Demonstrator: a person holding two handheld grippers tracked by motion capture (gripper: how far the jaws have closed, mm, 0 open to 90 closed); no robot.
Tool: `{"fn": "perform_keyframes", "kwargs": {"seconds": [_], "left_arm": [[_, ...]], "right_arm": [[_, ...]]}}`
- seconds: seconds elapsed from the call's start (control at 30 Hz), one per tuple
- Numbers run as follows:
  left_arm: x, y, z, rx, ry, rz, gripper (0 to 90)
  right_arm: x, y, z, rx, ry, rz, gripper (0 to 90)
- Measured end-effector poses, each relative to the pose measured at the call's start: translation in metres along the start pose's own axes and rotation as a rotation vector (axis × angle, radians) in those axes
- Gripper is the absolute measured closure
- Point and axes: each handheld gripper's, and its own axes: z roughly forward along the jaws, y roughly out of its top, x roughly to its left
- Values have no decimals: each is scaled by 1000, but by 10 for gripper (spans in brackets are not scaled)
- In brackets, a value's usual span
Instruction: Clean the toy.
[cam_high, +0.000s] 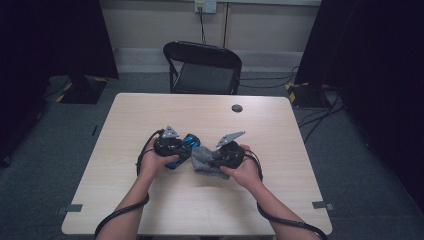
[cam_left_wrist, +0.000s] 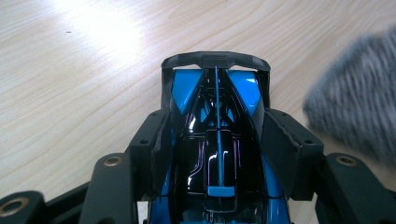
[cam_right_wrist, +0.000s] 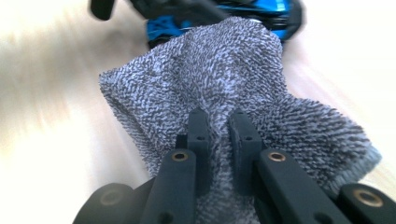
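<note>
A blue and black toy race car (cam_left_wrist: 217, 140) sits between the jaws of my left gripper (cam_left_wrist: 217, 133), whose pads press on its two sides. In the high view the car (cam_high: 184, 146) pokes out to the right of that gripper (cam_high: 176, 148), low over the table's middle. My right gripper (cam_right_wrist: 218, 128) is shut on a fold of a grey speckled cloth (cam_right_wrist: 233, 79), which hangs forward from its jaws. The cloth (cam_high: 201, 161) lies just right of the car in the high view, next to my right gripper (cam_high: 215, 159). In the right gripper view the car (cam_right_wrist: 224, 14) lies just beyond the cloth.
The light wooden table (cam_high: 150, 200) has a small dark round disc (cam_high: 237, 108) near its far edge. A black folding chair (cam_high: 202, 67) stands behind the table. Dark curtains and cables flank the room.
</note>
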Motion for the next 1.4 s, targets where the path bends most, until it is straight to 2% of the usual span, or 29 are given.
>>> {"fn": "perform_keyframes", "kwargs": {"seconds": [0.17, 0.27, 0.33, 0.47, 0.53, 0.67, 0.73, 0.83, 0.9, 0.97, 1.17, 1.4], "left_arm": [[0, -2, -2, -6, 1, -2, 436], [0, -4, -2, -16, -4, -10, 436], [0, -4, -3, -16, -5, -12, 436], [0, -5, -3, -19, -4, -6, 436], [0, -5, -3, -21, -3, -6, 436], [-1, -6, -4, -20, 0, -12, 436], [0, -6, -5, -19, 10, -2, 436], [-1, -7, -5, -22, 4, -8, 436], [-1, -8, -6, -26, 8, -13, 436], [-1, -9, -6, -28, 7, -16, 436], [-1, -8, -6, -20, 6, -12, 436], [-1, -7, -6, -20, -1, -13, 435]], "right_arm": [[-14, 0, -7, -17, -62, 51, 815], [-22, -1, -8, -20, -78, 71, 815], [-29, -1, -7, -23, -73, 89, 815], [-43, -3, -8, -24, -113, 131, 815], [-49, -4, -9, -26, -125, 146, 815], [-58, -2, -7, -16, -177, 162, 815], [-61, 0, -4, -17, -184, 172, 815], [-62, 2, -1, -19, -196, 181, 814], [-63, 3, 8, 1, -236, 171, 815], [-61, 4, 15, 7, -250, 171, 814], [-55, 6, 31, 32, -262, 152, 814], [-45, 9, 45, 60, -261, 104, 813]]}}
